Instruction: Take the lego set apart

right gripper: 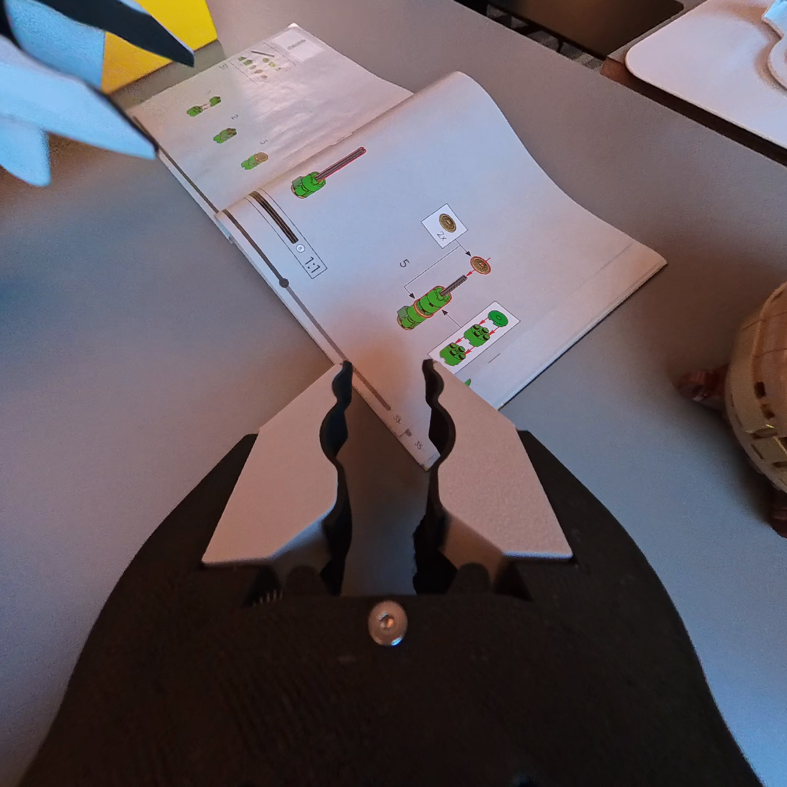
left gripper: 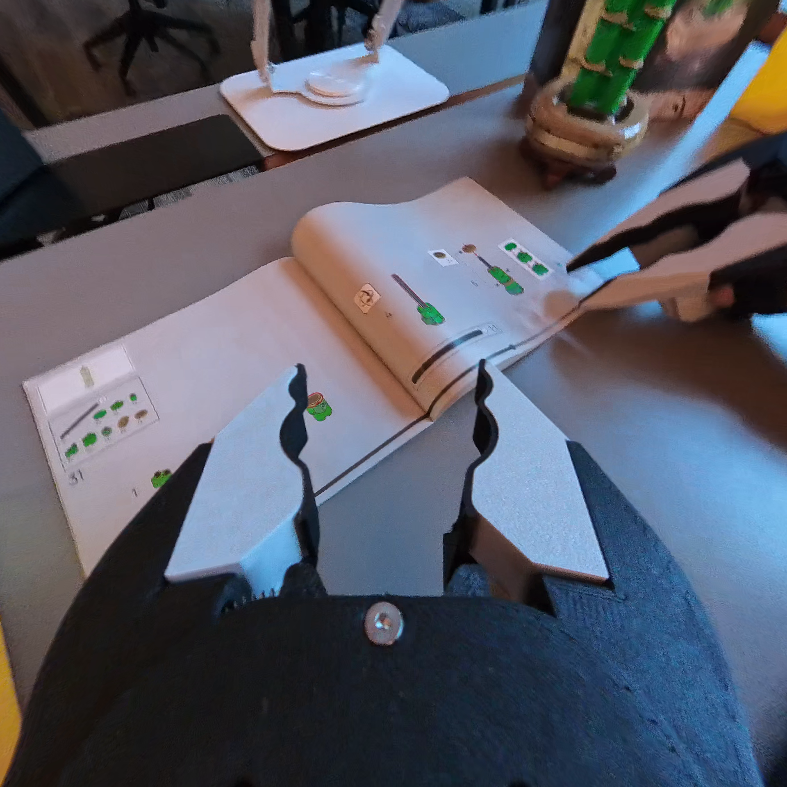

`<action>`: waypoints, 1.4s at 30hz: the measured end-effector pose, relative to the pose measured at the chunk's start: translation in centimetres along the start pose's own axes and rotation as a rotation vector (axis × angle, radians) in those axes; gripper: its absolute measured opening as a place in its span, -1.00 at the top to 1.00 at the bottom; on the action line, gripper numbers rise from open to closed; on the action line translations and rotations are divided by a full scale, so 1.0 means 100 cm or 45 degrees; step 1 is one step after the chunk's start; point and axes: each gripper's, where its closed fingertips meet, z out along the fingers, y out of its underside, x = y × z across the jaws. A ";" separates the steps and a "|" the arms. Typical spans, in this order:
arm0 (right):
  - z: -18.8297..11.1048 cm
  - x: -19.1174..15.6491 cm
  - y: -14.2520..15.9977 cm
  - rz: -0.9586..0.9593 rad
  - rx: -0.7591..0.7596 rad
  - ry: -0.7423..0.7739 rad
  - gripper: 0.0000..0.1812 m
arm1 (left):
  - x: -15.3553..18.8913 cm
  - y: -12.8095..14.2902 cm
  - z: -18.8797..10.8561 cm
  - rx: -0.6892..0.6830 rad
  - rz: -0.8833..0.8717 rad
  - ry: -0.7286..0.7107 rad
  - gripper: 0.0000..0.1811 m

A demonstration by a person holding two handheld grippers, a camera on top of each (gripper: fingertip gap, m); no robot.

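The lego set is a green bamboo plant (left gripper: 613, 55) in a round tan pot (left gripper: 583, 127) at the far right of the grey table; the pot's side also shows in the right wrist view (right gripper: 758, 404). An open instruction booklet (left gripper: 264, 340) lies in the middle of the table. My left gripper (left gripper: 392, 370) is open and empty, above the booklet's near edge. My right gripper (right gripper: 387, 366) is open with a narrow gap, its tips over the near corner of the booklet's right page (right gripper: 426, 213). Seen from the left wrist view, its tips (left gripper: 577, 281) are at that page's edge.
A white tray (left gripper: 298, 115) with a white stand on it sits on the neighbouring desk behind. A yellow object (right gripper: 149, 42) lies beyond the booklet's left end. The left gripper (right gripper: 170, 106) shows blurred at the upper left of the right wrist view. An office chair (left gripper: 145, 38) stands in the background. My right gripper is the nearer one to the green bamboo plant (left gripper: 613, 55): about 15 cm, against 30 cm.
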 end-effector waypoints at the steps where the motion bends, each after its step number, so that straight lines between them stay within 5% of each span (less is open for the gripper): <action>1: 0.000 0.000 -0.001 0.008 0.007 -0.004 0.63 | 0.003 0.003 0.002 -0.024 0.070 -0.016 0.10; 5: -0.002 0.000 -0.004 0.036 0.034 -0.015 0.63 | 0.002 0.017 0.012 -0.127 0.260 -0.117 0.10; 14: -0.005 -0.004 -0.008 0.015 0.048 -0.018 0.63 | 0.002 0.029 0.023 -0.196 0.303 -0.155 0.18; 21: -0.003 -0.020 -0.013 -0.061 0.082 -0.066 0.58 | -0.006 0.019 0.015 -0.103 0.152 -0.164 0.24; 29: 0.008 -0.034 -0.020 -0.263 0.124 0.041 0.30 | -0.010 0.008 0.001 0.029 0.029 -0.184 0.27; 42: 0.024 -0.064 -0.039 -0.720 0.155 0.223 0.37 | -0.038 0.023 -0.016 0.081 -0.404 -0.158 0.28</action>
